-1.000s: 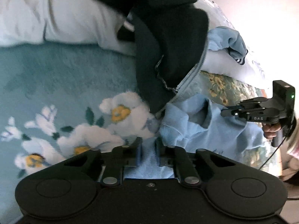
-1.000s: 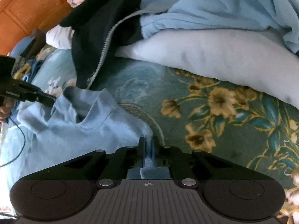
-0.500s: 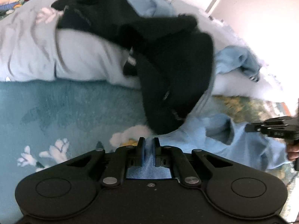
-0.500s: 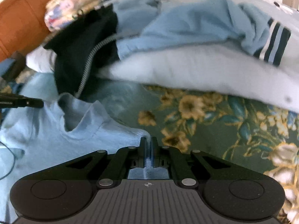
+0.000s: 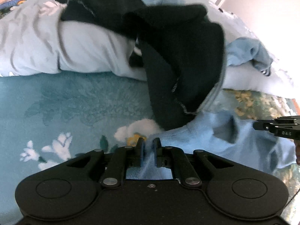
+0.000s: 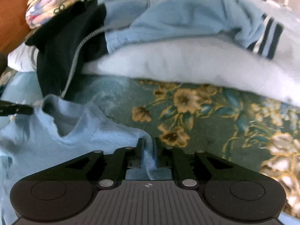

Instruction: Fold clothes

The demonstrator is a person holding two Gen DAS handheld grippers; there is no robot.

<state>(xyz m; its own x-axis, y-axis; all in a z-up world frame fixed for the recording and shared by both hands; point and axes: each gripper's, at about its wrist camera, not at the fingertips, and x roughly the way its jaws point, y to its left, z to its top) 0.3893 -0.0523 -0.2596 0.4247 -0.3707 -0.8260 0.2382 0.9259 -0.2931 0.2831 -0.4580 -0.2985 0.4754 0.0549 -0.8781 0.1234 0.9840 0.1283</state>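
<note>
Pinching one shoulder each, the left gripper (image 5: 149,146) and right gripper (image 6: 149,146) hold the light blue shirt (image 5: 215,136) stretched between them, its neckline gaping open. A second ago the left jaws stood apart around the cloth; now both are clamped and the shirt has lifted and pulled taut, likely for spreading flat before folding. Beneath lies a teal floral blanket (image 5: 65,101); beyond, a black zip jacket (image 6: 65,56) and blue striped-cuff garment (image 6: 187,18) drape over a pale pillow (image 6: 178,63).
</note>
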